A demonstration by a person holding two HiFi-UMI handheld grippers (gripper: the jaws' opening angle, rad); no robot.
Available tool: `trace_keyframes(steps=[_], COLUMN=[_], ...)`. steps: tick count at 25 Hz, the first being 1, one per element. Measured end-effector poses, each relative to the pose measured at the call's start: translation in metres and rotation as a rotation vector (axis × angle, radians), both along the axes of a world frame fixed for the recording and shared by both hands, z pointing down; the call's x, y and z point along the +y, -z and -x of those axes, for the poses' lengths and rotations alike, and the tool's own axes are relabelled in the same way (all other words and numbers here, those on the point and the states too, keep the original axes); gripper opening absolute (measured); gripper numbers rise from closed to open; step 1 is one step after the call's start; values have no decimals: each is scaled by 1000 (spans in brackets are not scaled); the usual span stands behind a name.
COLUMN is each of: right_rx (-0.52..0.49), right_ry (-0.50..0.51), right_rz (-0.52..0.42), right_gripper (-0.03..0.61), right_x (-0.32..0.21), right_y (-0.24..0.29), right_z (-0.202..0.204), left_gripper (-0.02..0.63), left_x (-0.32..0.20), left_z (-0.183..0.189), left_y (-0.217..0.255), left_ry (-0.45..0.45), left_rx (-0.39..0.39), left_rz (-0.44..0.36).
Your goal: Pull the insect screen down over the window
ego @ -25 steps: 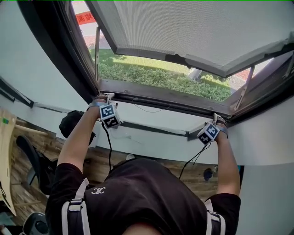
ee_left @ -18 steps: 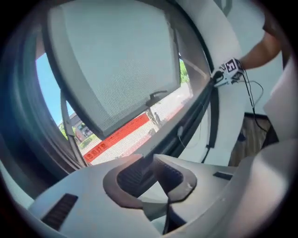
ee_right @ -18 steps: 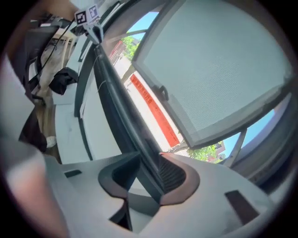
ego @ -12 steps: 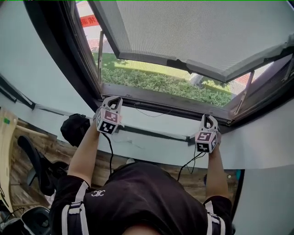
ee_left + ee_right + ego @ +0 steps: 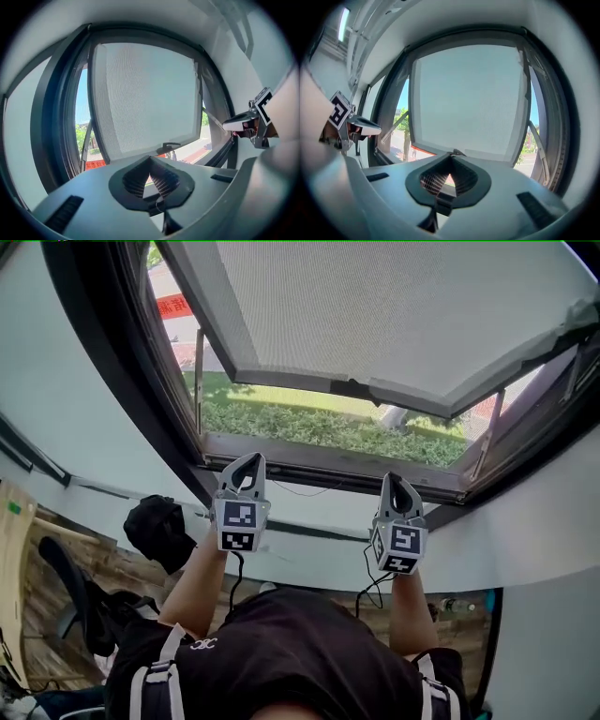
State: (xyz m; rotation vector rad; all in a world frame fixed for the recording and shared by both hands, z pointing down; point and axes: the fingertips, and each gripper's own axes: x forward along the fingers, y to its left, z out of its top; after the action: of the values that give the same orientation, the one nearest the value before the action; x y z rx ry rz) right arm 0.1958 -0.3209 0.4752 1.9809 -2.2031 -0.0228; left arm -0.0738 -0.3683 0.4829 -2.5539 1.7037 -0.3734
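A grey mesh panel point(image 5: 375, 306) fills the upper window opening, tilted outward, with a dark handle point(image 5: 361, 387) on its lower edge. The same mesh panel point(image 5: 150, 98) fills the left gripper view and also the right gripper view point(image 5: 468, 98). My left gripper point(image 5: 248, 457) points up just below the window's bottom rail point(image 5: 328, 470), shut, with nothing between its fingers. My right gripper point(image 5: 395, 477) stands beside it, also shut and empty. Both sets of fingertips meet in the gripper views, left gripper point(image 5: 150, 159) and right gripper point(image 5: 451, 157), apart from the panel.
Metal stays point(image 5: 199, 371) point(image 5: 487, 432) brace the opening at both sides. A green hedge point(image 5: 319, 423) lies outside. Below me are a black chair point(image 5: 159, 526), a wooden board point(image 5: 14, 549) and a wood floor. White wall flanks the frame.
Both grippers have come off the ends of the bottom rail, moved inward toward each other and turned to point upward. Their jaws have closed.
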Motion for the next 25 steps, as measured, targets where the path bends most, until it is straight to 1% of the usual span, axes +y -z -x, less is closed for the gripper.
trace_keyframes(steps=[3, 4, 6, 8, 10, 12, 15, 21, 25], right_rx=[-104, -130, -157, -152, -132, -133, -144, -136, -122], right_ry=[-33, -45, -56, -50, -28, -5, 4, 9, 0], right_rz=[-11, -15, -19, -20, -16, -12, -16, -21, -39], right_gripper=[5, 6, 6, 5, 5, 5, 5, 5, 4], right_x=[8, 10, 13, 15, 16, 17, 18, 19, 20], right_y=[-1, -2, -5, -6, -7, -6, -4, -7, -5], right_z=[7, 8, 11, 14, 17, 20, 23, 18, 17], left_gripper=[12, 12, 12, 12, 12, 12, 12, 12, 12], left_x=[10, 12, 16, 20, 23, 25, 29, 31, 32], left_z=[-7, -9, -12, -14, -16, -17, -18, -15, -17], left_y=[0, -5, -15, -20, -19, -17, -9, 0, -4], left_ry=[1, -2, -10, -20, -27, -37, -62, -51, -50], left_rx=[50, 56, 43, 37, 49, 70, 114, 99, 86], left_rz=[-15, -8, 12, 18, 17, 14, 19, -10, -4])
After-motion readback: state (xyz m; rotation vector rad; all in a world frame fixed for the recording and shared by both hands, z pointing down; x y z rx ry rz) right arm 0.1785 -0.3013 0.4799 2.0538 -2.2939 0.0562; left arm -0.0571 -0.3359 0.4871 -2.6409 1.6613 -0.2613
